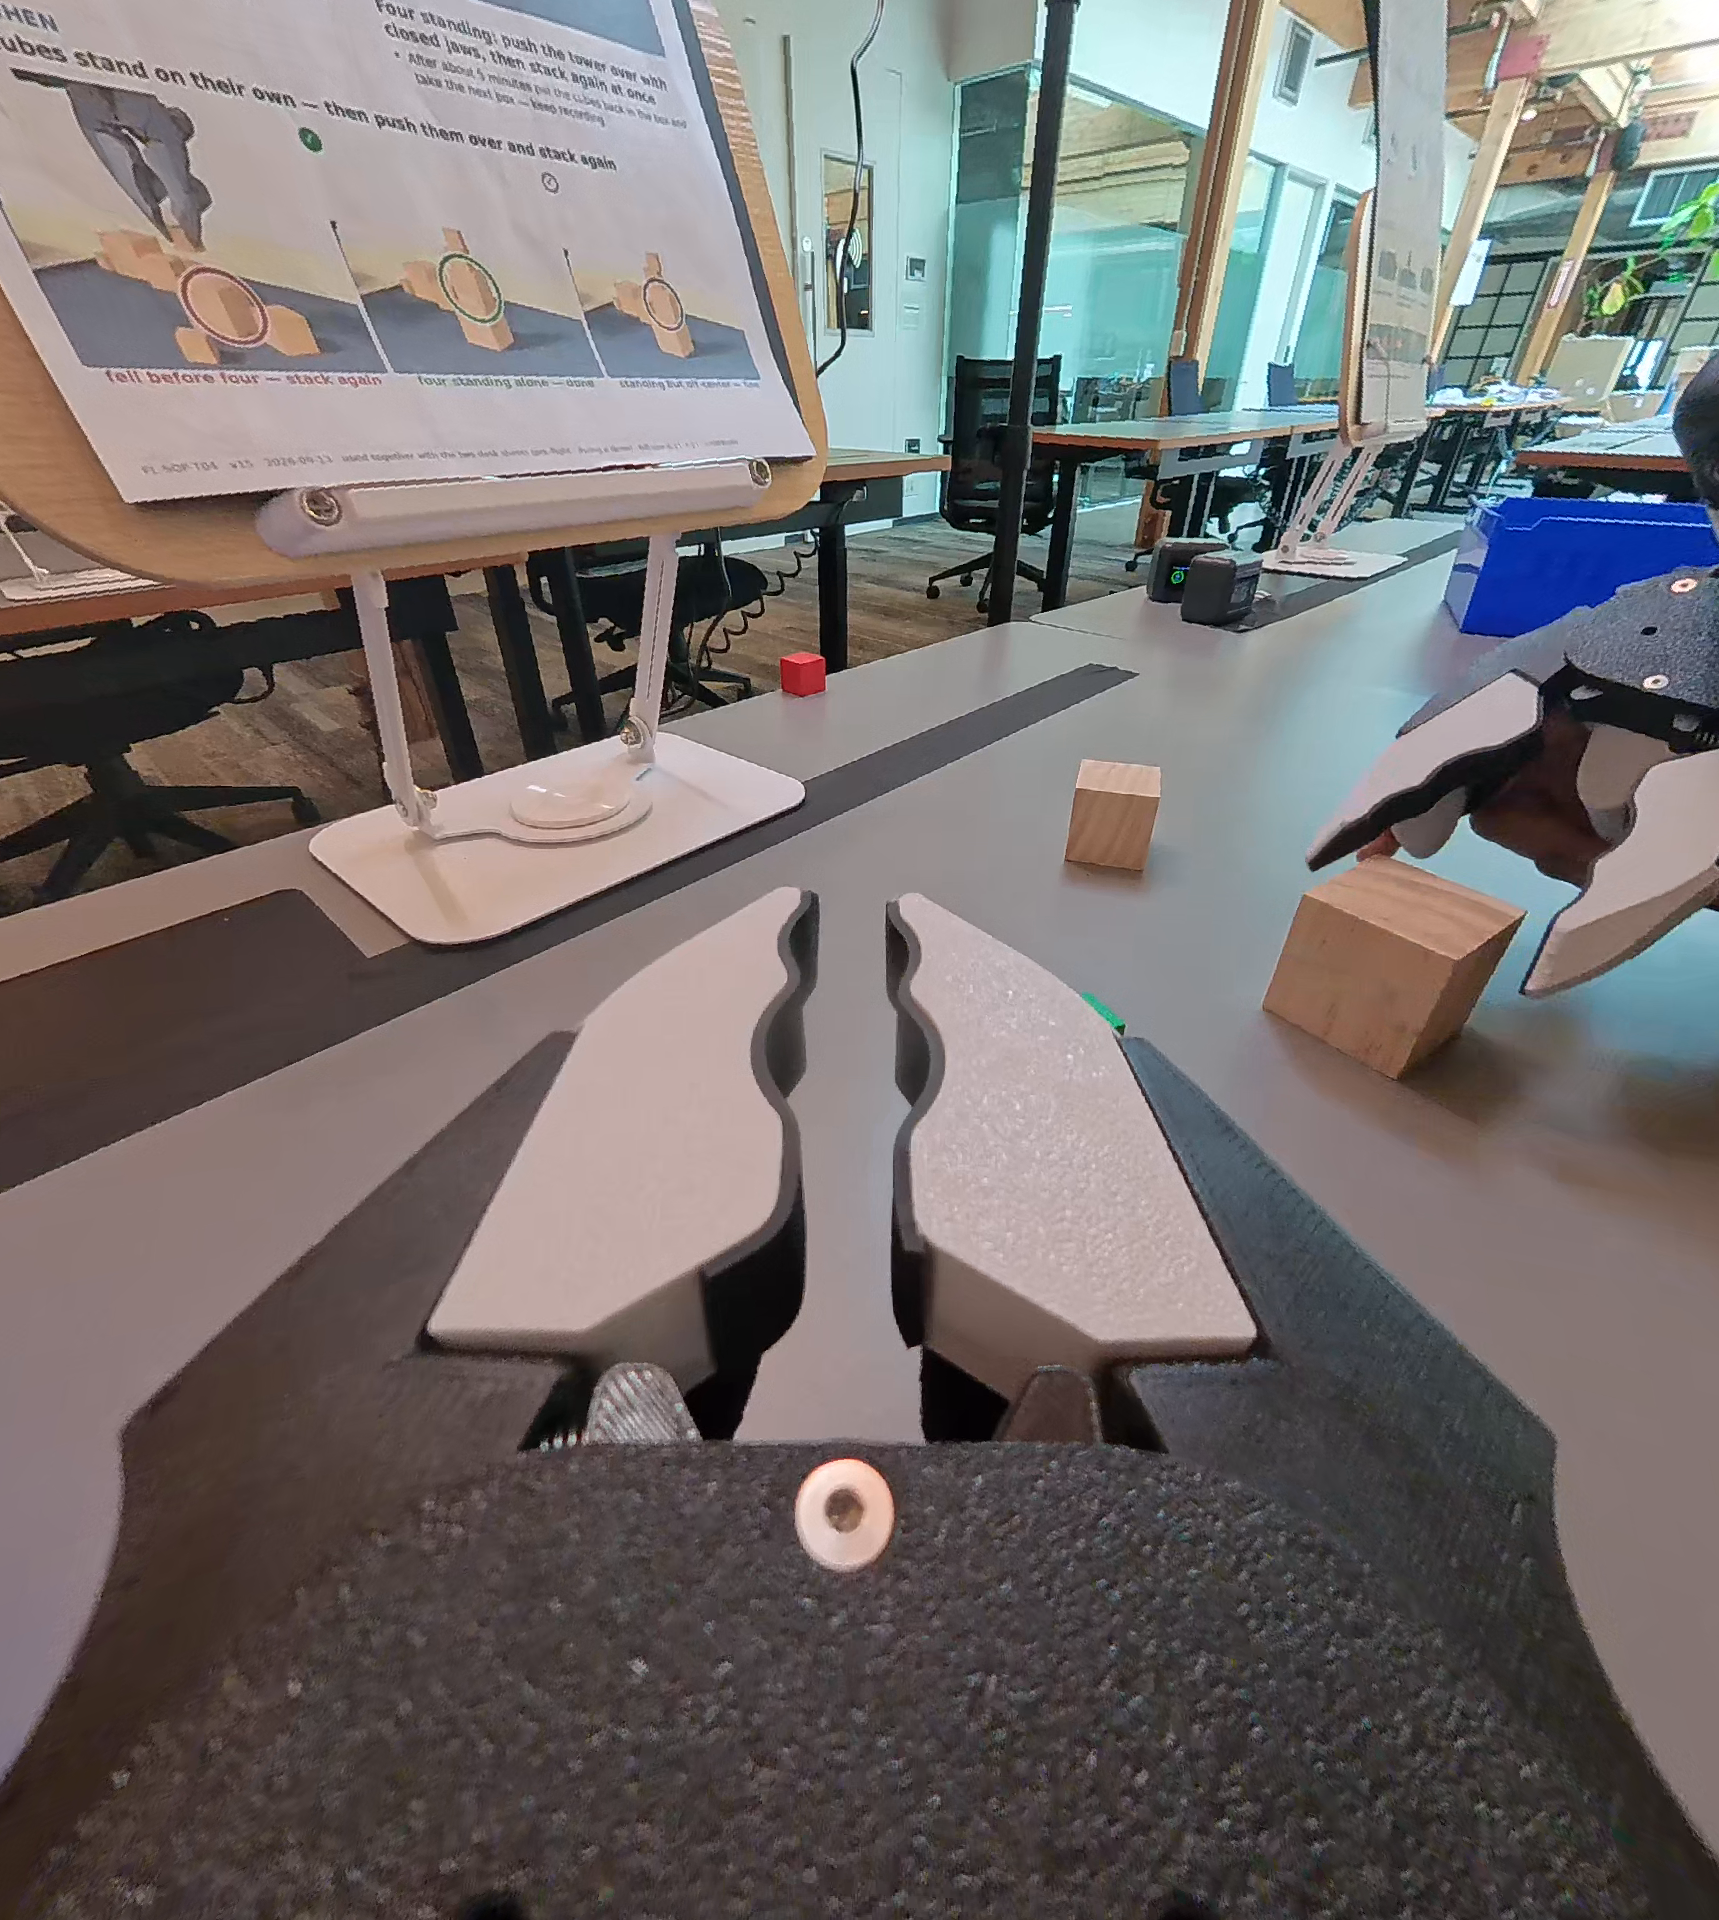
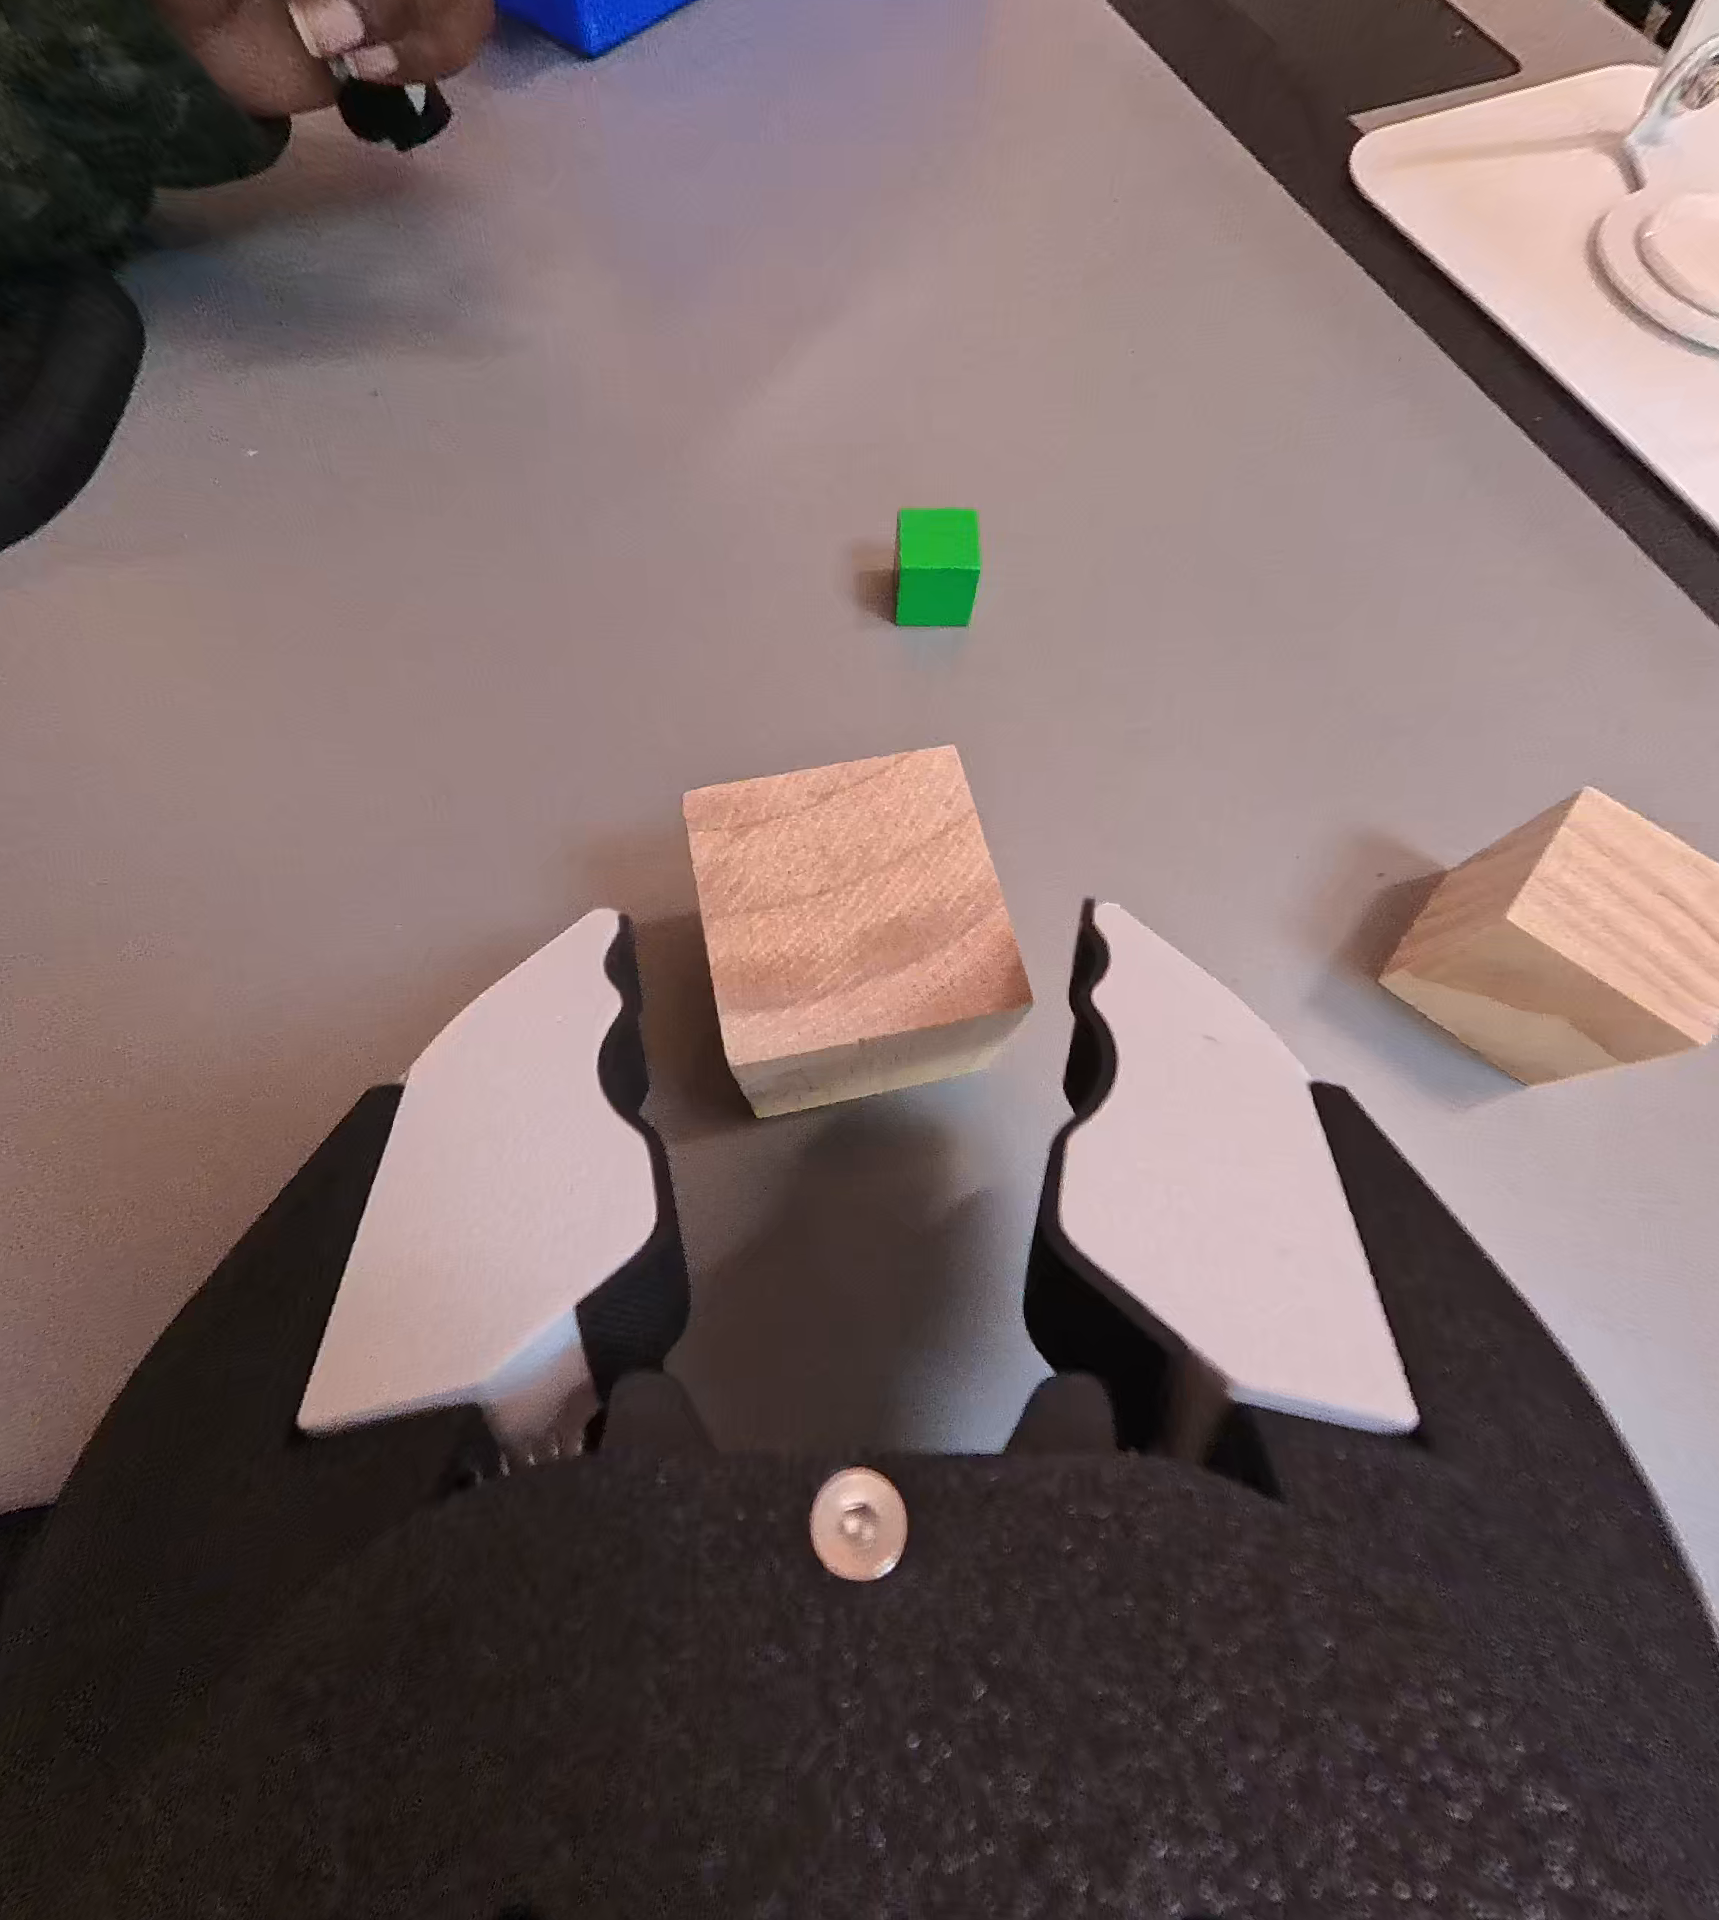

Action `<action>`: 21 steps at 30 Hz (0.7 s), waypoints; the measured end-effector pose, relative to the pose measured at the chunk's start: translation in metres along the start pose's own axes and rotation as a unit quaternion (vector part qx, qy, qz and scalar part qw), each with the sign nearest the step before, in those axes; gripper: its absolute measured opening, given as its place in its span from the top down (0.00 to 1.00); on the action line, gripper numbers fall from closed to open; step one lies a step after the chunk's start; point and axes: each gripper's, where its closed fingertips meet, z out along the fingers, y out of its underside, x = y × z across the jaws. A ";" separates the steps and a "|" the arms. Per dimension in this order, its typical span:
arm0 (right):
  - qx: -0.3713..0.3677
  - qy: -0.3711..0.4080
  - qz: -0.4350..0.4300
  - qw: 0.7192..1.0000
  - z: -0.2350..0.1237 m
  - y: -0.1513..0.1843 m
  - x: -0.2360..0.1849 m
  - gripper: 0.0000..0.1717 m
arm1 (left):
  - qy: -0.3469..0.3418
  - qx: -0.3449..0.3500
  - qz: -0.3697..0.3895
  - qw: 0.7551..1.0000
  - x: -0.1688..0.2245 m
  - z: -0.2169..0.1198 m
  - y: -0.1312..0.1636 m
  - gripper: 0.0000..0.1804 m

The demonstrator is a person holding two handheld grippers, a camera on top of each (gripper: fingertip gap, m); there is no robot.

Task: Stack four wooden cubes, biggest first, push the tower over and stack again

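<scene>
Green cube (image 1: 1104, 1011) mostly hidden behind left gripper (image 1: 850, 914) finger

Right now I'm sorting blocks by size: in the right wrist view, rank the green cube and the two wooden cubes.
1-2. Wooden cube between the fingers and wooden cube at right: look alike.
3. Green cube: smallest, though farthest away.

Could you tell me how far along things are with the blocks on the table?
Nothing is stacked: the large wooden block, the smaller wooden block, the green cube and the red cube all sit apart on the table. The right hand-held gripper is open around the large block, not touching. The left hand-held gripper holds nothing, its fingers narrowly apart.
</scene>
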 end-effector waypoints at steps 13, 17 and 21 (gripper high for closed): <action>-0.042 -0.110 -0.131 0.984 0.029 -0.004 -0.024 0.63 | 0.012 -0.002 -0.009 1.000 0.003 0.001 0.002 0.94; -0.047 -0.110 -0.123 0.985 0.029 -0.004 -0.023 0.62 | 0.010 -0.002 -0.008 1.000 0.003 0.001 0.002 0.94; 0.023 -0.089 -0.059 0.994 0.006 -0.028 -0.008 0.57 | 0.011 0.000 -0.009 1.000 0.003 0.001 0.001 0.94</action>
